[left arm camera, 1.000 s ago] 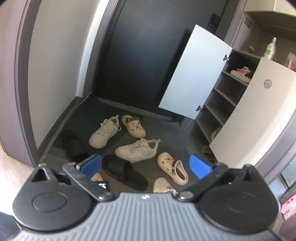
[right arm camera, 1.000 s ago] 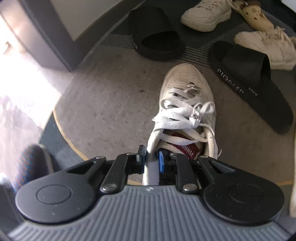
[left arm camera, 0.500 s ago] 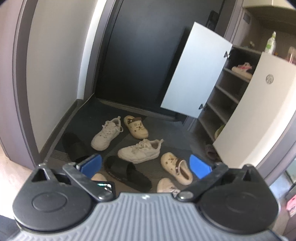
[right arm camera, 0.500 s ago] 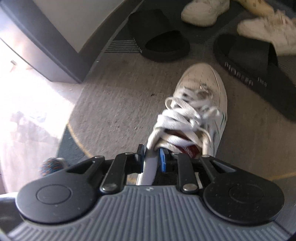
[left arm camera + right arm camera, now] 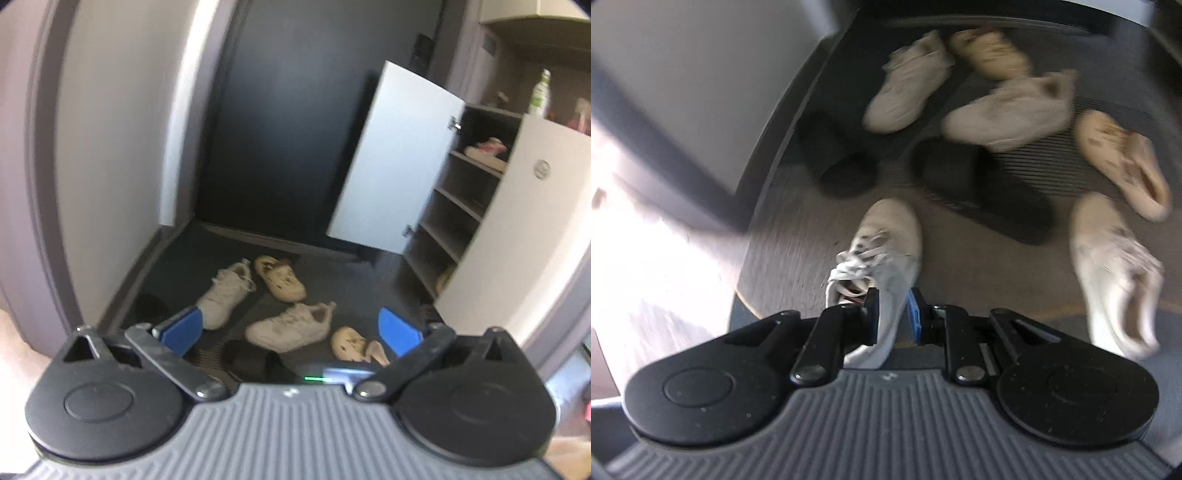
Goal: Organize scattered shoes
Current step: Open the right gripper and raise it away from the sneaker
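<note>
The white sneaker [image 5: 886,254], pinched at its collar by the right gripper [image 5: 892,317], is now lifted off the mat, more shoes being revealed. The open shoe cabinet [image 5: 469,206] is seen only past the wide-open, empty left gripper [image 5: 291,328].

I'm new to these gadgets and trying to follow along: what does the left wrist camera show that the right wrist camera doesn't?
Only the left wrist view shows the open shoe cabinet with its shelves, a pink shoe on one shelf, the dark door, and the left gripper open and holding nothing.

Only the right wrist view shows the right gripper shut on a white laced sneaker, and another white sneaker to its right in the picture.

Both show the floor's white sneakers, cream clogs and a black slide.
</note>
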